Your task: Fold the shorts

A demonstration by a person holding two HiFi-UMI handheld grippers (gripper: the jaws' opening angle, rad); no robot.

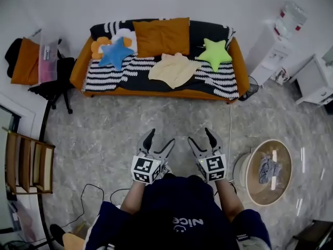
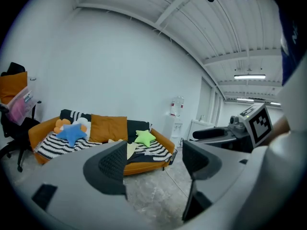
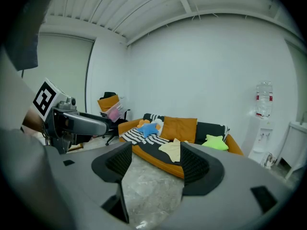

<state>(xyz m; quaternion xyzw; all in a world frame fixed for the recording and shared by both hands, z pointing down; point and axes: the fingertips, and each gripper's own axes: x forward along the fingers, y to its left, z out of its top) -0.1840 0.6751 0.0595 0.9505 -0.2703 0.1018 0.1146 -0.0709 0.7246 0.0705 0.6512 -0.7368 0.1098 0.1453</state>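
Note:
The shorts [image 1: 174, 69] are pale yellow and lie crumpled on the seat of the orange sofa [image 1: 156, 93], far ahead of both grippers. In the head view my left gripper [image 1: 161, 138] and right gripper [image 1: 200, 136] are held side by side over the marble floor, pointing at the sofa, both open and empty. The left gripper view shows the left gripper [image 2: 156, 159] with its jaws apart and the shorts [image 2: 130, 148] peeking past the left jaw. Between the spread jaws of the right gripper [image 3: 152, 162], the shorts [image 3: 171, 150] show on the sofa.
On the sofa are a striped blanket, an orange cushion [image 1: 161, 35], a blue star pillow [image 1: 115, 52] and a green star pillow [image 1: 215, 53]. A round basket [image 1: 248, 184] holding cloth stands at my right, a water dispenser [image 1: 278, 35] beyond it. An office chair [image 1: 49, 82] and wooden shelf [image 1: 28, 163] stand left.

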